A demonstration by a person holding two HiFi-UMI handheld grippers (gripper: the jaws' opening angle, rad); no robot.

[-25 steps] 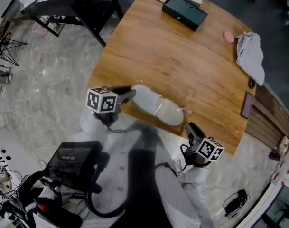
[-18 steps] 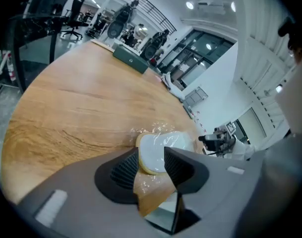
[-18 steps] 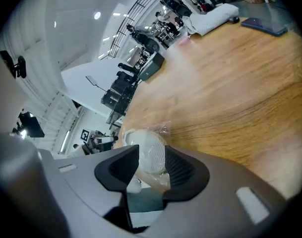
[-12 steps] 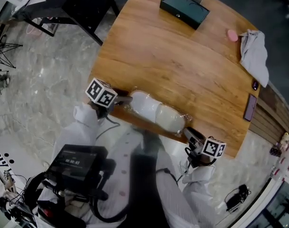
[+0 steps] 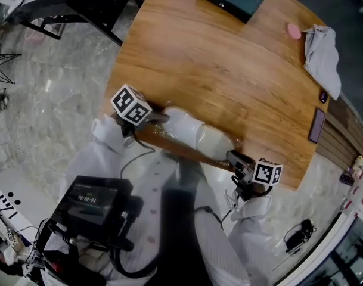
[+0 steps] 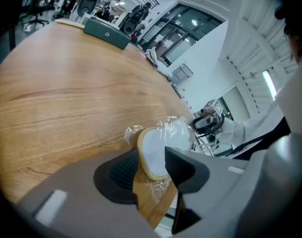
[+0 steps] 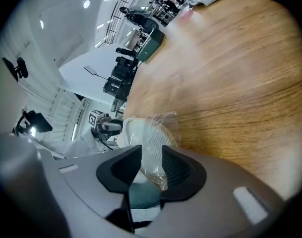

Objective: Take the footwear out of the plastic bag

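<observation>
Working over a broad wooden table (image 5: 217,58). Along the table's near edge: the footwear (image 5: 190,130), a pale pair, not yet out of the clear plastic bag (image 6: 176,129).

Left gripper (image 6: 151,163) at the end of the bagged footwear toward the table's left corner. Jaws opening, with the tan-rimmed end of a sole between the pads but, by the look of it, no firm pinch. Right gripper (image 7: 151,166) at the other end, just off the table's near edge. Jaws closing around loose crinkled film, not yet pinching it, with the ridged sole just beyond the tips.

Judged as the step in hand: getting separate holds on bag and shoe.
- Pinch only film with the right, clear of the sole, so as not to trap the shoe inside.
- Seat the left deeper on the firm sole rim rather than on slippery plastic.
- Pull apart along the table's edge, low and level, keeping the weight on the table rather than over the drop.
- Look for the bag's mouth first; open end not identifiable here.

Against a second ago: right gripper then hanging apart below the table's edge, now up against the footwear's end. Left gripper turned and brought closer in at its own end. Bagged footwear in much the same place at the table's near edge.
</observation>
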